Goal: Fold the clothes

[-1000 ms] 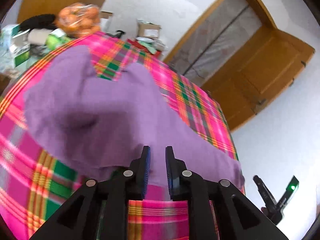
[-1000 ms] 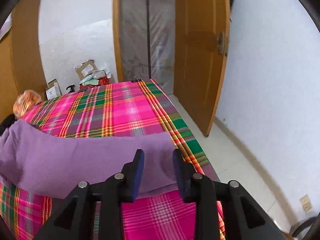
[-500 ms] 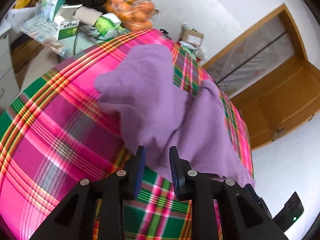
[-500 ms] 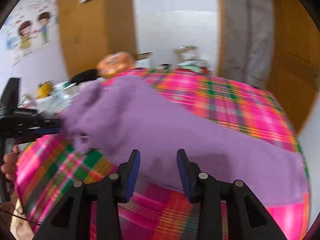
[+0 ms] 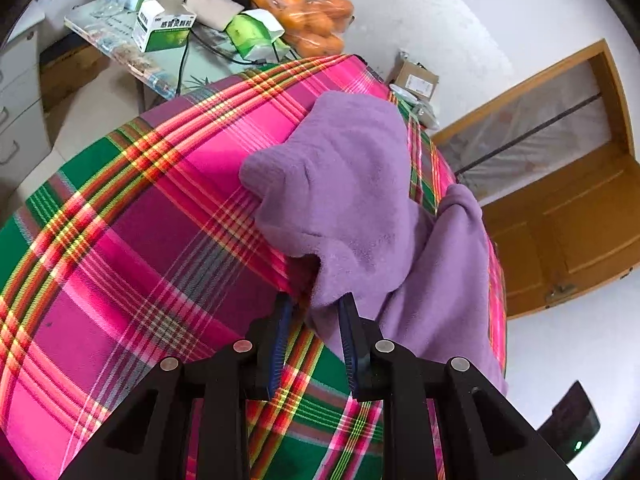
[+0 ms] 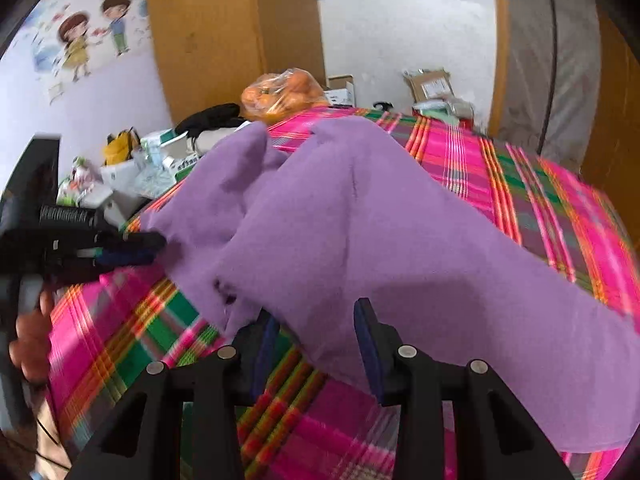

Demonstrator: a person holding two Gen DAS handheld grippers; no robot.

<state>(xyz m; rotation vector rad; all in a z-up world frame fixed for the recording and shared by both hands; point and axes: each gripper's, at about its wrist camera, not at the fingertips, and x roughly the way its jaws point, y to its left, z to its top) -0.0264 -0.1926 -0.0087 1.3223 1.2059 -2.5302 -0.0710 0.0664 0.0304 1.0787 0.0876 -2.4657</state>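
A purple fleece garment (image 5: 360, 184) lies crumpled on the pink and green plaid cloth (image 5: 140, 240) that covers the table. My left gripper (image 5: 314, 312) is open, and the garment's near corner droops between its fingers. In the right wrist view the garment (image 6: 360, 240) stretches from far left to near right. My right gripper (image 6: 314, 320) is open and low over the garment's near edge, with fleece lying in the gap. The left gripper (image 6: 140, 248) shows there at the garment's left edge, held by a hand (image 6: 28, 344).
Beyond the table's far end stands a desk with medicine boxes (image 5: 164, 24), a bag of oranges (image 5: 312, 16) and black items. Cardboard boxes (image 5: 412, 80) sit on the floor by a wooden door (image 5: 568, 220). A drawer cabinet (image 5: 16, 120) stands at left.
Both grippers have swung left toward the garment's left end and come down close to it. Both jaws now stand wider, and the garment's corner sits between the left fingers.
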